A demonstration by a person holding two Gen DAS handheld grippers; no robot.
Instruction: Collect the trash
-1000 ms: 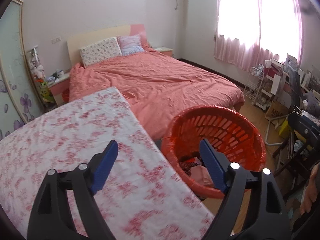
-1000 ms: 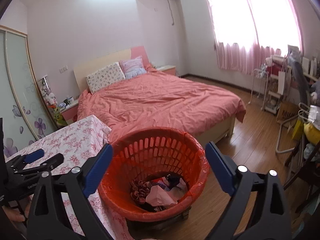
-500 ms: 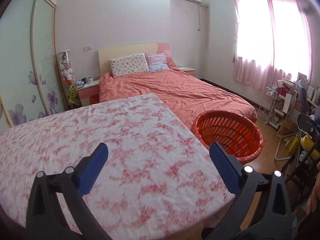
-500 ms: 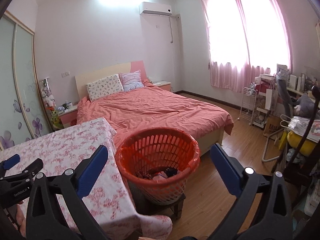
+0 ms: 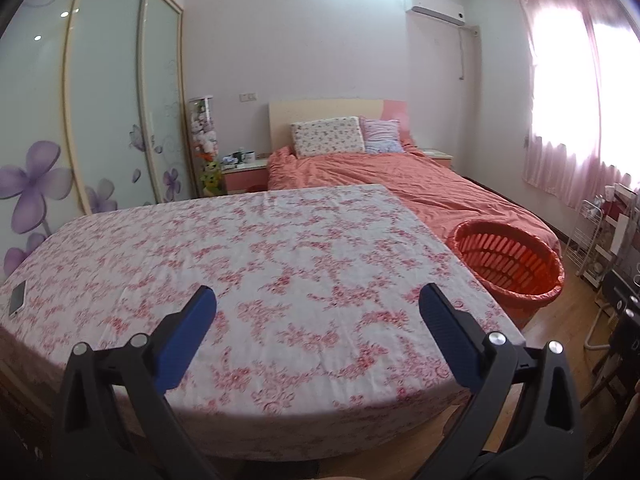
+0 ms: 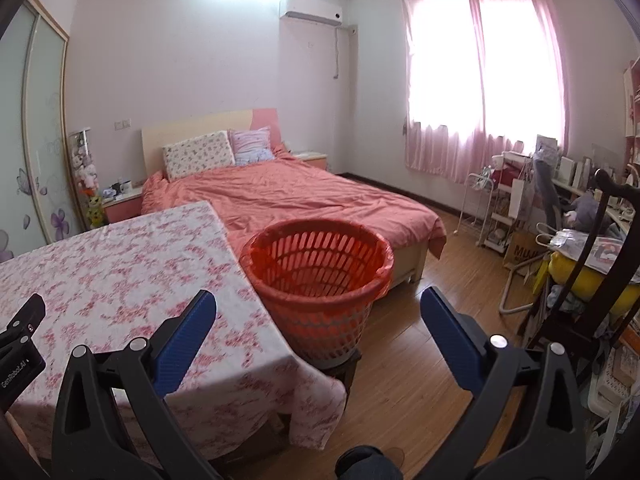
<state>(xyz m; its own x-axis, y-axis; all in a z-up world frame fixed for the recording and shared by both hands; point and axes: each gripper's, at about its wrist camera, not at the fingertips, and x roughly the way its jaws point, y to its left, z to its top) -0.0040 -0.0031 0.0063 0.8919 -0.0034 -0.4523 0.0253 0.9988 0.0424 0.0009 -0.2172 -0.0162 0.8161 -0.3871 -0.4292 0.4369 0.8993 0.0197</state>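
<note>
A red slatted basket lined with a red bag stands on a low stool beside the table's right edge; it also shows in the left wrist view. Its contents are hidden from here. My left gripper is open and empty, held back over the near part of the table with the floral cloth. My right gripper is open and empty, held back from the basket, well short of it. No loose trash shows on the table.
A phone lies at the table's far left edge. A bed with a coral cover stands behind the basket. A cluttered chair and desk fill the right side. Wooden floor lies between. Wardrobe doors stand at left.
Both grippers have pulled back and risen away from the basket, so it looks smaller and its contents have dropped out of sight. More of the table shows. Both stay open.
</note>
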